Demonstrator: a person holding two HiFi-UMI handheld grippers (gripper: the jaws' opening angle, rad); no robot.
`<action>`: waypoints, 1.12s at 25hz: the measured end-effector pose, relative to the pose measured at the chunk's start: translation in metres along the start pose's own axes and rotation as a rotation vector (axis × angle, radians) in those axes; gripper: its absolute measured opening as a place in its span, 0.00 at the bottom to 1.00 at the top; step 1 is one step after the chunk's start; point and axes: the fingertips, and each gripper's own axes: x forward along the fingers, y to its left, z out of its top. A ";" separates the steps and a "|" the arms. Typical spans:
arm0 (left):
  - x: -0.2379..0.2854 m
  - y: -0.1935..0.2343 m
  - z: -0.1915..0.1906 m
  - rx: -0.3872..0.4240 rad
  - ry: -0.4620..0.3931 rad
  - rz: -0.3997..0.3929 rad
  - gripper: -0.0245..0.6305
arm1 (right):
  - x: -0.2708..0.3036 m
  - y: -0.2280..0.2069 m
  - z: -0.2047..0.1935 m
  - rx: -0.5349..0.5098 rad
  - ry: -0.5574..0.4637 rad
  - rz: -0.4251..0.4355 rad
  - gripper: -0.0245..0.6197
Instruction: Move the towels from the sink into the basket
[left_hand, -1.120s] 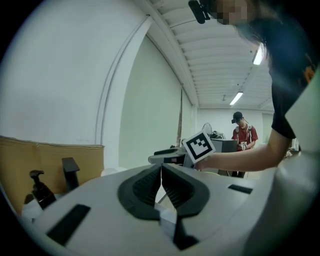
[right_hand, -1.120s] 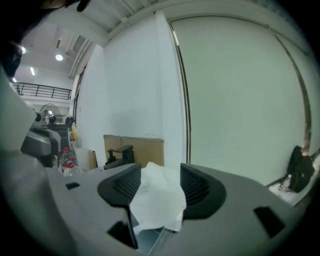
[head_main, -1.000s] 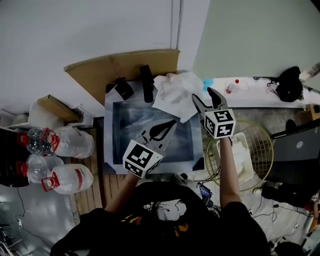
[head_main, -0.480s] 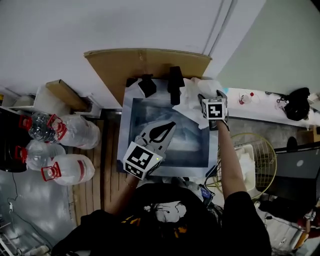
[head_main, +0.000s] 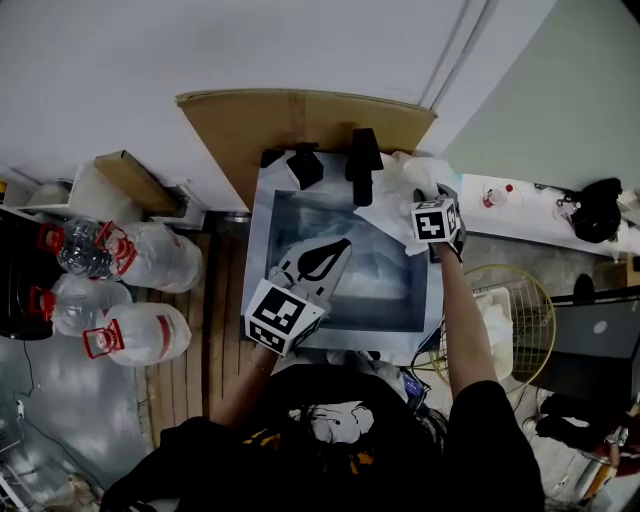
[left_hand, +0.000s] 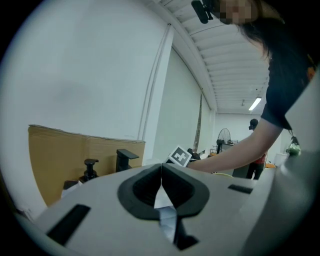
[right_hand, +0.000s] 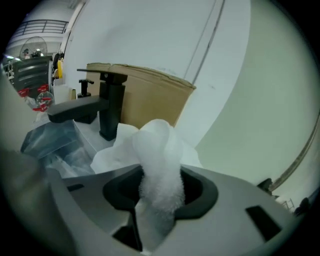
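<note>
- While the white towel (head_main: 392, 205) lies bunched on the back right corner of the sink (head_main: 258, 262), just right of the black faucet (head_main: 362, 165), a thick tuft of it is pinched in the right gripper (head_main: 428, 205), whose jaws have just been closing and now squeeze the pile from both sides
- In the right gripper view the tuft (right_hand: 159, 150) stands up through the jaws, and the rest of the cloth spreads flat beyond it toward the faucet (right_hand: 107, 107)
- From above, the towel's long axis seems to run from 12 to 6 o'clock along the sink's right rim, with its lower edge hanging into the basin
- The coming move turns on one relation: the wire basket (head_main: 545, 312) sits on the floor outside the sink, at about 5 o'clock from the loaded gripper, near it and lower, so I judge the carry to be a lift clear of the rim, then a swing back and to the right
- The right arm (head_main: 460, 320) is stretched almost straight toward 12 o'clock, with the gripper tipped downward onto the cloth
- The left gripper (head_main: 343, 246) is farther from both towel and basket; it hovers over the front left of the basin, pointing toward 1 o'clock and roughly level, with its jaws pressed together on nothing
</note>
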 end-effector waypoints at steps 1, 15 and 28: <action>0.001 0.000 0.000 0.005 0.000 -0.004 0.05 | -0.008 -0.001 0.003 0.010 -0.026 -0.006 0.28; 0.039 -0.043 0.016 0.063 -0.005 -0.123 0.05 | -0.151 -0.045 0.049 0.103 -0.383 -0.044 0.26; 0.095 -0.140 0.040 0.132 -0.046 -0.285 0.05 | -0.283 -0.132 0.017 0.094 -0.523 -0.235 0.26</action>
